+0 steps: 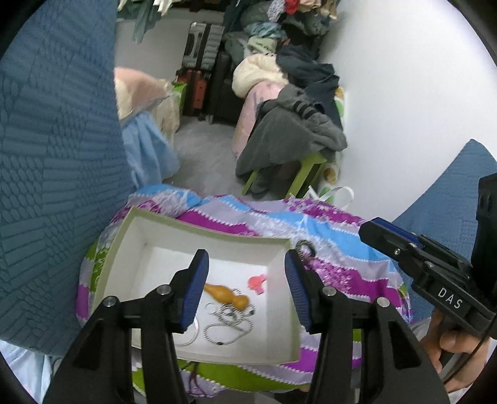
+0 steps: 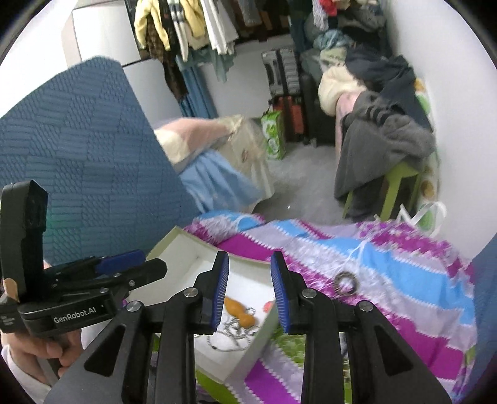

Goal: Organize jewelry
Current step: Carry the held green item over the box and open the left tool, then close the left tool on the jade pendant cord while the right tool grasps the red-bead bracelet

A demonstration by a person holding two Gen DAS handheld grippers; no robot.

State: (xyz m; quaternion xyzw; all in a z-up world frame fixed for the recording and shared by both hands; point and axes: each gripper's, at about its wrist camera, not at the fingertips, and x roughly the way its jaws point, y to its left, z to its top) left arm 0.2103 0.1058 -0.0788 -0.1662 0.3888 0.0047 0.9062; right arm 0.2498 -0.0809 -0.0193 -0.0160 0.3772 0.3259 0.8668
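A white open box (image 1: 217, 231) with a green rim sits on a colourful quilt (image 1: 341, 276). Inside it lie a silver chain (image 1: 228, 326), an orange wooden pendant (image 1: 226, 293), a pink piece (image 1: 257, 282) and a thin bangle (image 1: 191, 338). A dark beaded ring (image 1: 306, 248) lies on the quilt just outside the box's right far corner; in the right wrist view the ring (image 2: 344, 283) is right of the box (image 2: 186, 245). My left gripper (image 1: 245, 292) is open and empty above the box. My right gripper (image 2: 250, 295) is open and empty over the box's right wall.
Blue quilted cushions (image 1: 56, 155) rise on the left and far right. Beyond the bed a green stool (image 1: 298, 174) carries a heap of dark clothes, with suitcases (image 1: 202, 62) and hanging clothes (image 2: 192, 28) behind. A white wall (image 1: 403, 108) stands on the right.
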